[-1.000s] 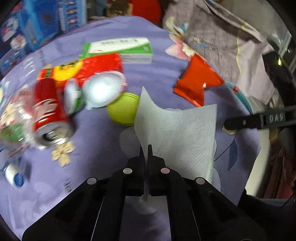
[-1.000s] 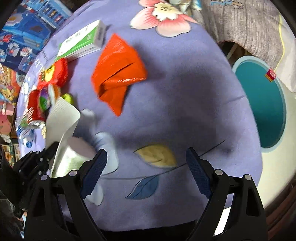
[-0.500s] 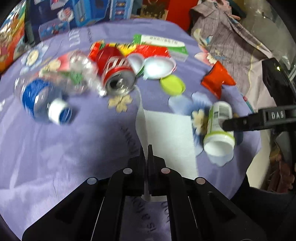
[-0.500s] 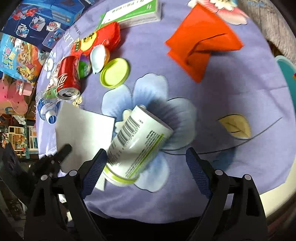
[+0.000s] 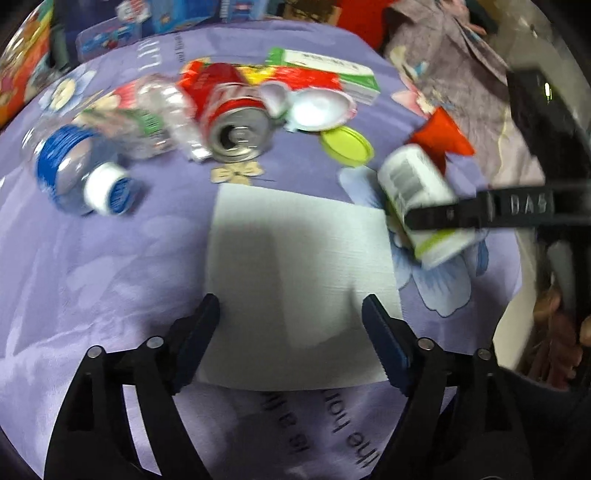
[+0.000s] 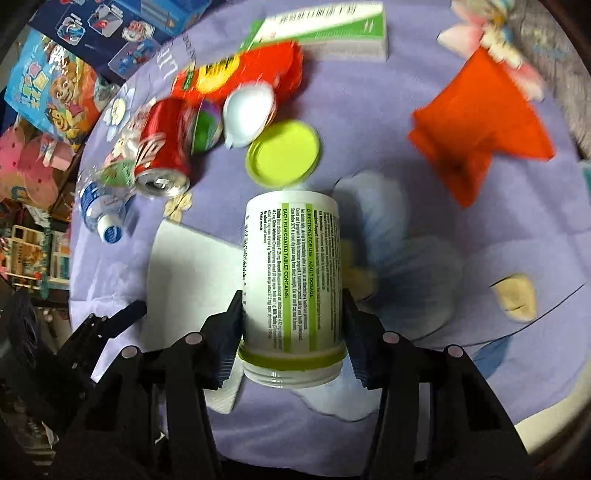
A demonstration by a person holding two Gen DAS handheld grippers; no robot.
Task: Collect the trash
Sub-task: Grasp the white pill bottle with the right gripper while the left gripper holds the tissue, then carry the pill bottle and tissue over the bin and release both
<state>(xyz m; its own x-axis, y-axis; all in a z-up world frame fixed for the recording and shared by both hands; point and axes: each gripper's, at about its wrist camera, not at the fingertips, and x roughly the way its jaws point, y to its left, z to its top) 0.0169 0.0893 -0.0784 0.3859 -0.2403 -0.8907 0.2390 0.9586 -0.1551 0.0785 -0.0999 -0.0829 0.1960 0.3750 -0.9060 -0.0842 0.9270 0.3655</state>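
A white paper napkin (image 5: 295, 280) lies flat on the purple flowered cloth (image 5: 92, 277); my left gripper (image 5: 291, 317) is open, its fingers astride the napkin's near edge. My right gripper (image 6: 293, 325) is shut on a white tablet bottle with green stripes (image 6: 291, 280), open mouth toward the camera. In the left wrist view the bottle (image 5: 417, 195) is held by a right finger (image 5: 480, 214). The napkin also shows in the right wrist view (image 6: 188, 273). A red soda can (image 5: 232, 122), a clear plastic bottle with blue cap (image 5: 81, 173) and a lime lid (image 5: 347, 144) lie beyond.
A red wrapper (image 6: 480, 125), a green-and-white box (image 6: 325, 29), a red snack bag (image 6: 243, 74) and a white cup lid (image 6: 247, 110) lie at the far side. Toy boxes (image 6: 110, 40) stand beyond the cloth. The table edge (image 6: 546, 424) is near right.
My left gripper has opened and let go of the napkin, which now lies flat. My right gripper moved onto the white tablet bottle and closed around it.
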